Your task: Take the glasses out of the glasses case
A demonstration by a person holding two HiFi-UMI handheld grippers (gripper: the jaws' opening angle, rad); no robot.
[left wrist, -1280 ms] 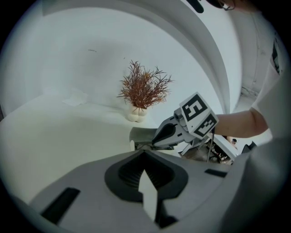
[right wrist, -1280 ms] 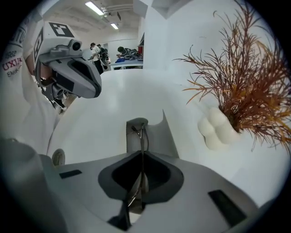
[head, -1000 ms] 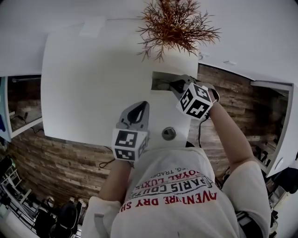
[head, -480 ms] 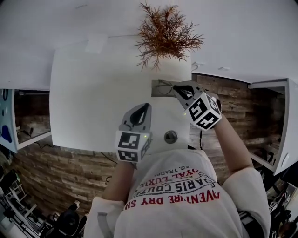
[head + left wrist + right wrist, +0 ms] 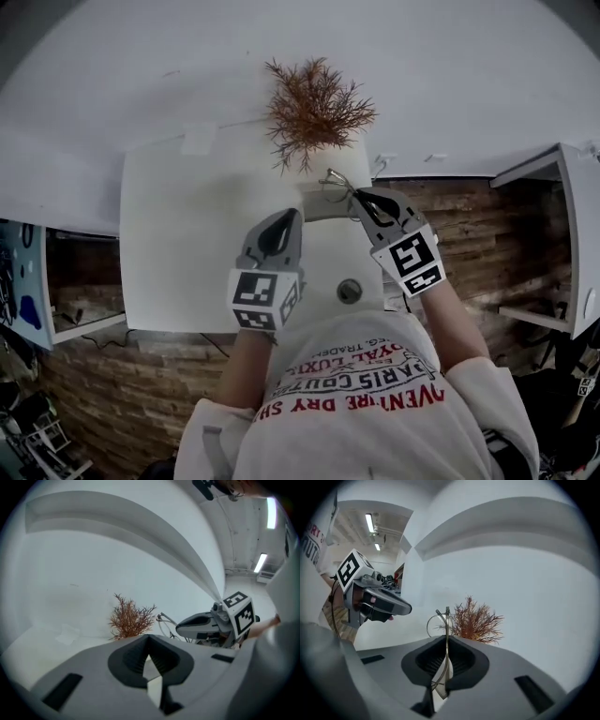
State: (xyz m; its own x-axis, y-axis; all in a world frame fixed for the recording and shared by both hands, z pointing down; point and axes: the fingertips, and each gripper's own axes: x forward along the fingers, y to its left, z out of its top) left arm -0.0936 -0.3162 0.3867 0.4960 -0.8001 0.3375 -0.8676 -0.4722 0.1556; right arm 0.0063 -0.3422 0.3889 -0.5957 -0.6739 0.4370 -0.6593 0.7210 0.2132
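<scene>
Up they came! Both hands had risen off the table [image 5: 187, 244]. The right tongs [image 5: 358, 199], almost closed, pinched the glasses [image 5: 440, 620] by the frame, now clear of the case [image 5: 321, 202] at the table's 2 o'clock. The left tongs [image 5: 279, 227] were closed and empty. Removal looked done.

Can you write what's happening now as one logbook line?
right tongs: shut on glasses, held in air | left tongs: shut, empty | glasses case: on white table
</scene>
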